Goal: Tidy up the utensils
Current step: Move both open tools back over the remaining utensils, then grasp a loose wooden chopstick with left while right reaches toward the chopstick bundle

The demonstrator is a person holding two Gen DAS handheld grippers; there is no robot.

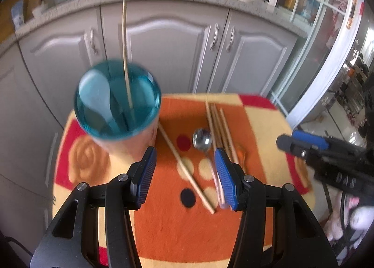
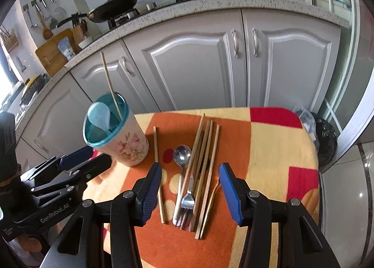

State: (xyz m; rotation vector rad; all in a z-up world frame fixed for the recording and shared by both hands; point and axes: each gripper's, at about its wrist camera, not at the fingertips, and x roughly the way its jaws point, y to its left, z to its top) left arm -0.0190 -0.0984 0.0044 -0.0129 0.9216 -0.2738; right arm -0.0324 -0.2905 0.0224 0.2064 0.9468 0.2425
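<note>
Right claw (image 2: 190, 190) is hovering wide open, holding nothing, directly over the utensil bundle (image 2: 201, 174) lying lengthwise on the tabletop (image 2: 268, 151); left claw (image 1: 185, 174), also open and empty, is sitting nearer the cup (image 2: 116, 137).

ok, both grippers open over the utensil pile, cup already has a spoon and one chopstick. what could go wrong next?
1. The chopsticks, fork and metal spoon overlap, so the right gripper may pinch several at once.
2. The cup stands near the table's edge, beside the left gripper; a bump could tip it.
</note>
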